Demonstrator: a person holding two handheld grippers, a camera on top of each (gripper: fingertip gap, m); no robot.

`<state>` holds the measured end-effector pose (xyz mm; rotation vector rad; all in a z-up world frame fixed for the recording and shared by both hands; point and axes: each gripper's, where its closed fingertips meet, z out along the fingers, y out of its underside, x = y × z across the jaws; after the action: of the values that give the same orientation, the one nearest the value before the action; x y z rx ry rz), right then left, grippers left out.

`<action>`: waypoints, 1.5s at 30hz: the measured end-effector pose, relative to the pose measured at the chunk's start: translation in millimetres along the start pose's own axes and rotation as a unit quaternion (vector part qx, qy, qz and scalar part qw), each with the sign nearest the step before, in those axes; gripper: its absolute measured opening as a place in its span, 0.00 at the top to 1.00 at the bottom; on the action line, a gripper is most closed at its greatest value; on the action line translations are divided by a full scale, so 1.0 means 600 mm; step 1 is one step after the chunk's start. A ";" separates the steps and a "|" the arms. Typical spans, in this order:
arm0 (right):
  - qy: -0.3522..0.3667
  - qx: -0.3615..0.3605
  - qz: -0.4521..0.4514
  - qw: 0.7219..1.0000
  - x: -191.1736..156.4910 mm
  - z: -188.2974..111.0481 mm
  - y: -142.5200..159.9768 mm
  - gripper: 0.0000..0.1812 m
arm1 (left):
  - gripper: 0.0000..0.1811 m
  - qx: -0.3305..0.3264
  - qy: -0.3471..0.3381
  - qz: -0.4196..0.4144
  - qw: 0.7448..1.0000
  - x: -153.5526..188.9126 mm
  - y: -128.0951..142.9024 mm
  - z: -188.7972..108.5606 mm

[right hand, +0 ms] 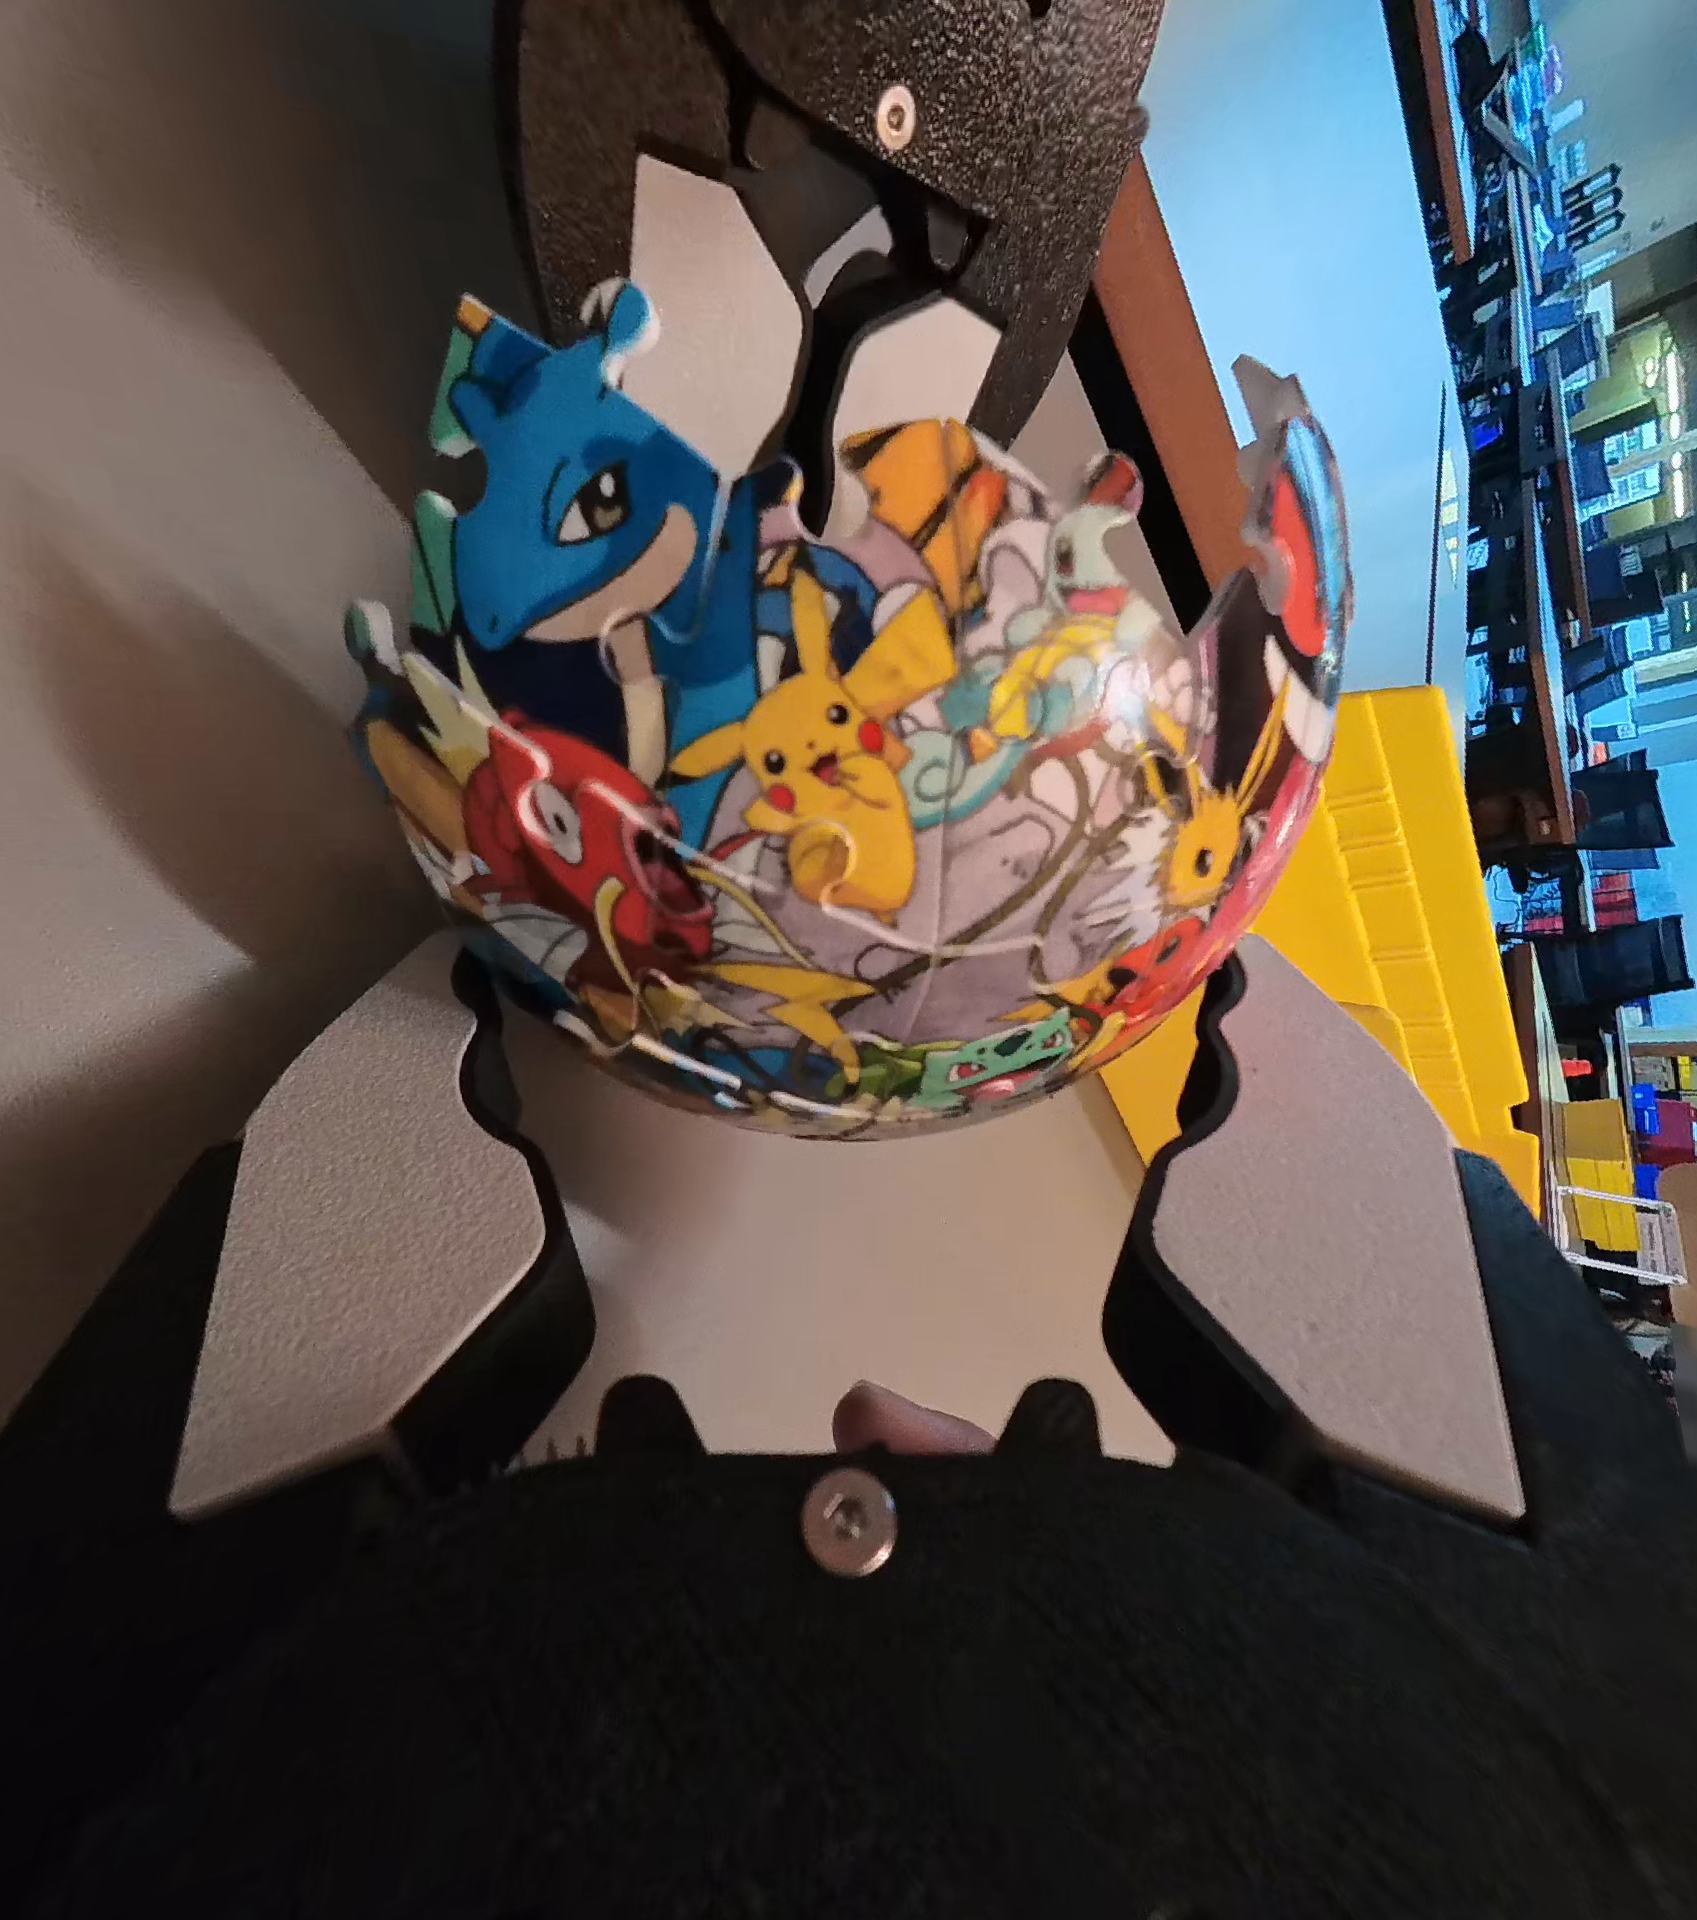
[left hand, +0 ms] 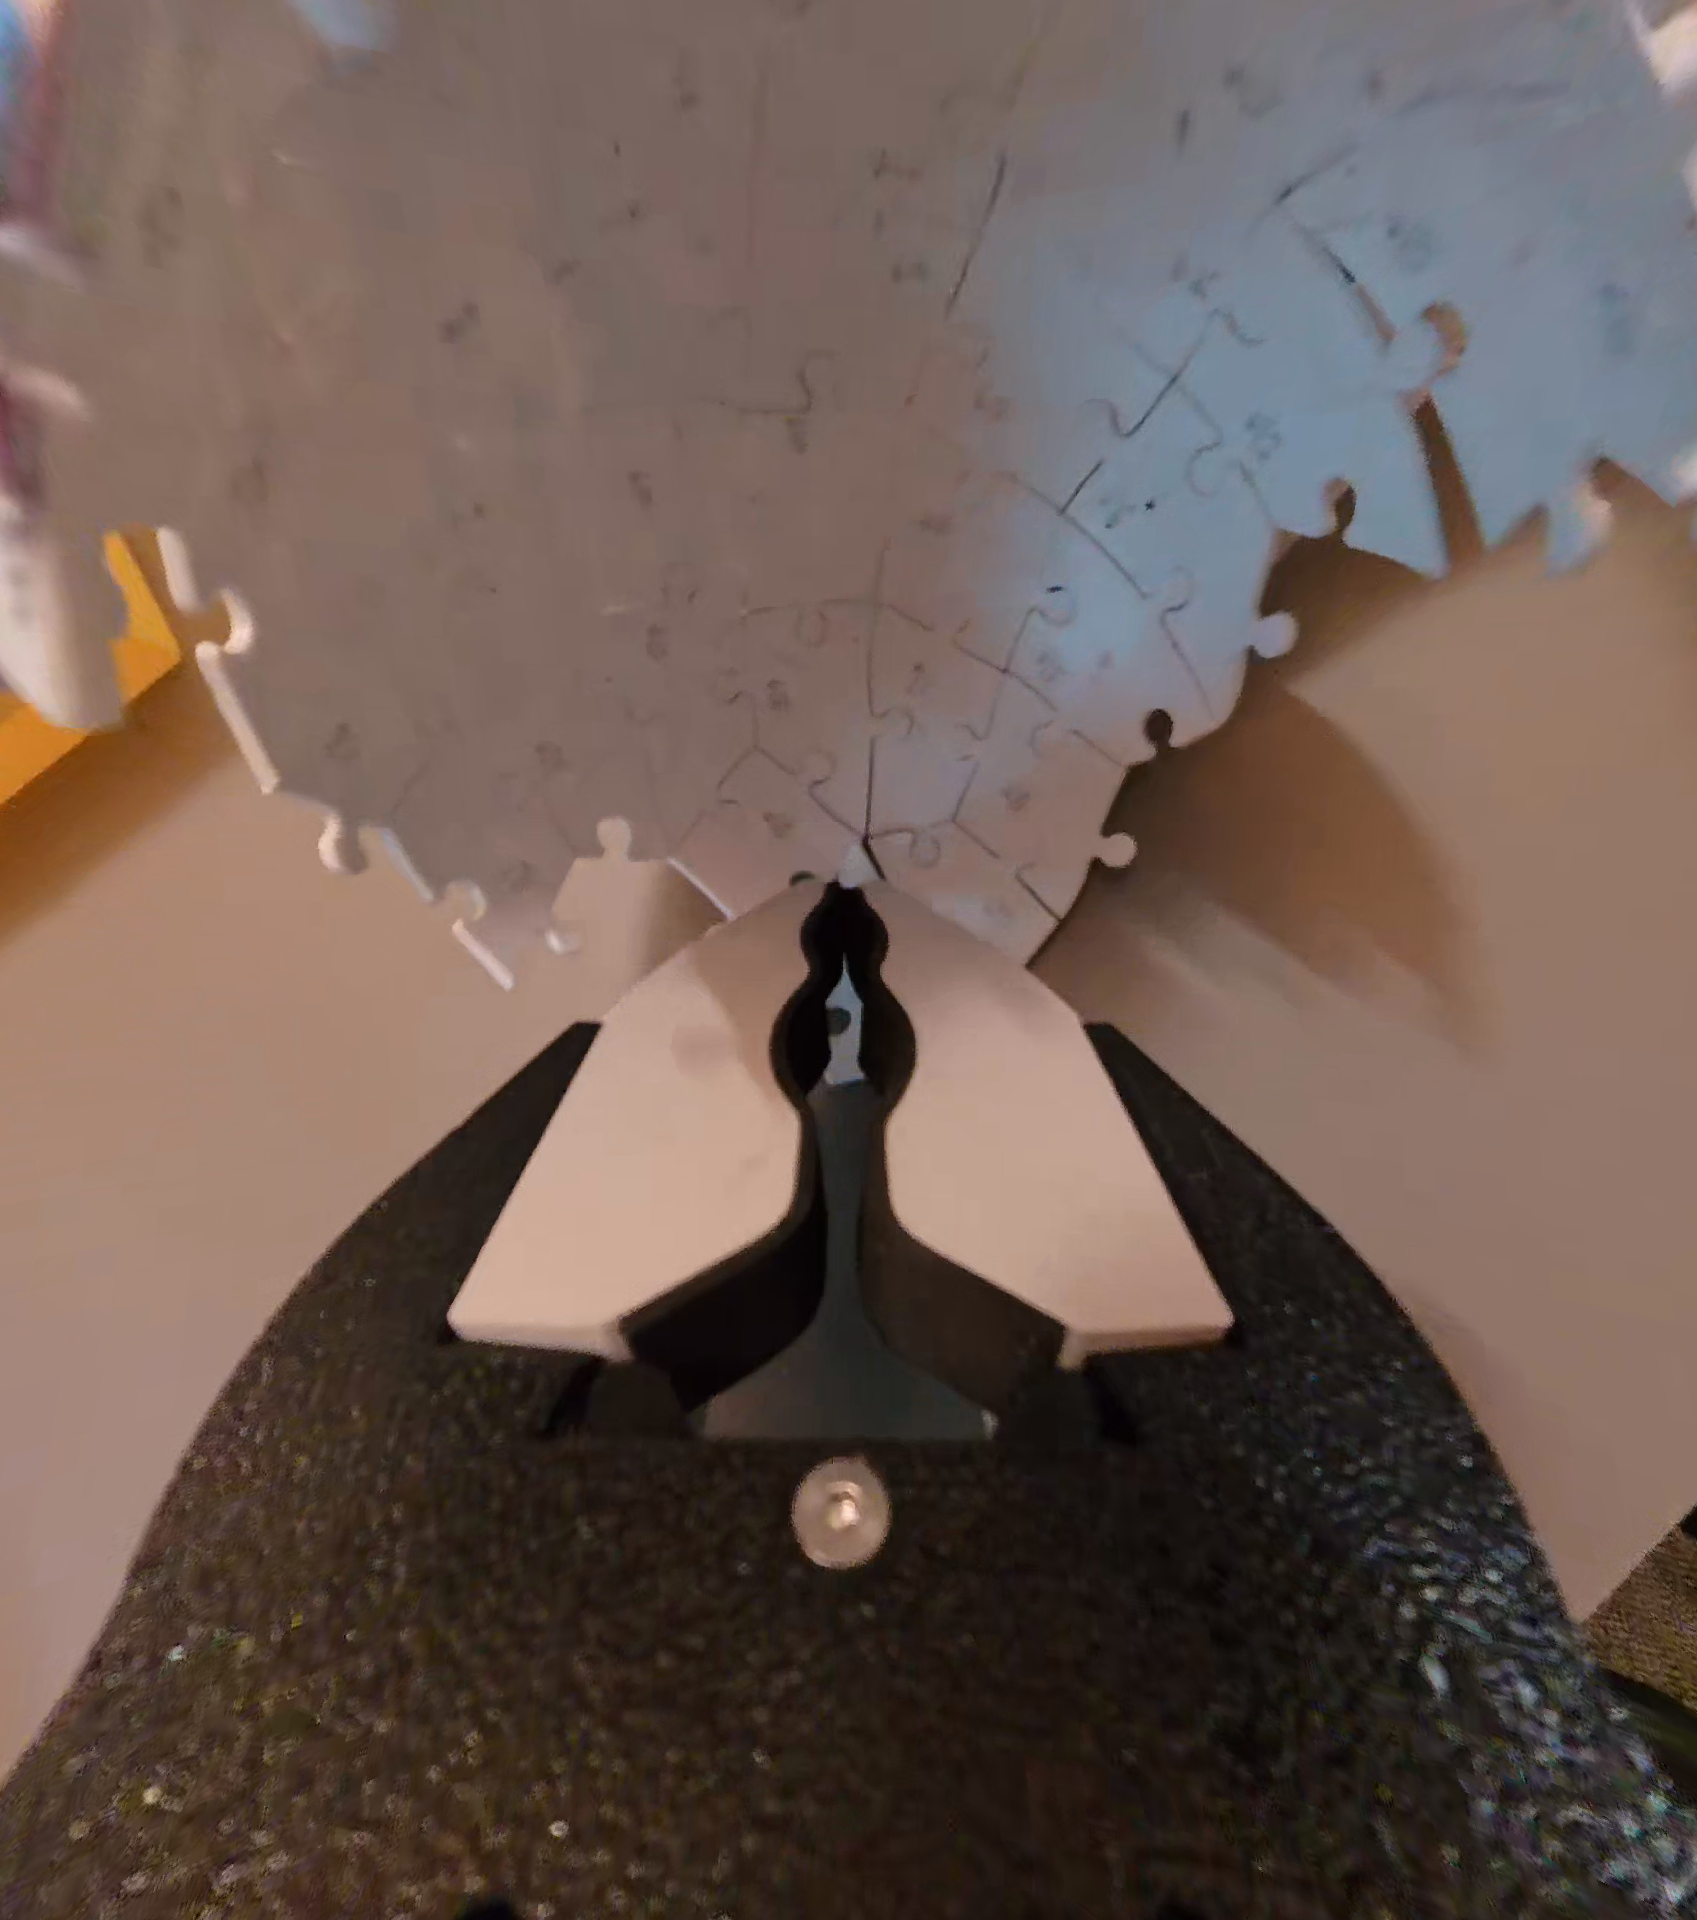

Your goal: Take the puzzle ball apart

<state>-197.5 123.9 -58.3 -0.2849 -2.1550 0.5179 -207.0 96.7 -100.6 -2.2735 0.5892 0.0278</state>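
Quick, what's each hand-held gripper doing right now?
Left hand-held gripper: shut, pinching the jagged edge of the colourful cartoon-printed puzzle ball shell.
Right hand-held gripper: closed on that shell's rounded outside.

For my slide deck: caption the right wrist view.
Right gripper cradles the half-dismantled puzzle ball while the left gripper pinches its jagged upper rim.

Faint marks on the puzzle ball's (left hand: 823,416) pale inner pieces are too blurred to read.
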 end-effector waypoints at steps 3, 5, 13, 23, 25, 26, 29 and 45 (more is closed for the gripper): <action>-0.001 0.000 -0.002 1.000 0.001 0.001 -0.002 0.30 | 1.00 -0.019 -0.017 0.015 1.000 -0.004 0.008 -0.003; -0.002 0.001 0.000 1.000 0.001 0.001 -0.004 0.30 | 1.00 -0.019 -0.022 0.022 0.999 -0.004 0.008 -0.002; -0.024 -0.001 0.016 1.000 0.002 0.004 -0.001 0.30 | 1.00 -0.010 -0.021 0.039 0.999 0.000 0.001 0.001; -0.015 -0.002 0.010 1.000 0.003 0.004 -0.007 0.31 | 1.00 0.035 -0.015 -0.024 0.999 -0.013 -0.002 -0.021; -0.014 -0.003 0.010 1.000 0.004 0.005 -0.007 0.31 | 1.00 0.025 -0.026 -0.026 0.999 -0.022 0.009 -0.027; -0.013 -0.003 0.008 1.000 0.005 0.006 -0.008 0.32 | 1.00 0.019 -0.028 -0.023 0.999 -0.022 0.014 -0.027; -0.012 -0.003 0.005 1.000 0.005 0.007 -0.011 0.32 | 1.00 0.007 -0.023 -0.008 1.000 -0.014 0.021 -0.023; -0.023 0.024 0.029 0.999 0.004 0.021 -0.036 0.28 | 1.00 0.009 -0.042 0.028 0.999 -0.016 0.017 -0.018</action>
<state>-209.3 102.3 -53.5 -0.3135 -2.1804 0.6136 -221.8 87.2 -98.3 -2.2259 0.6063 0.1442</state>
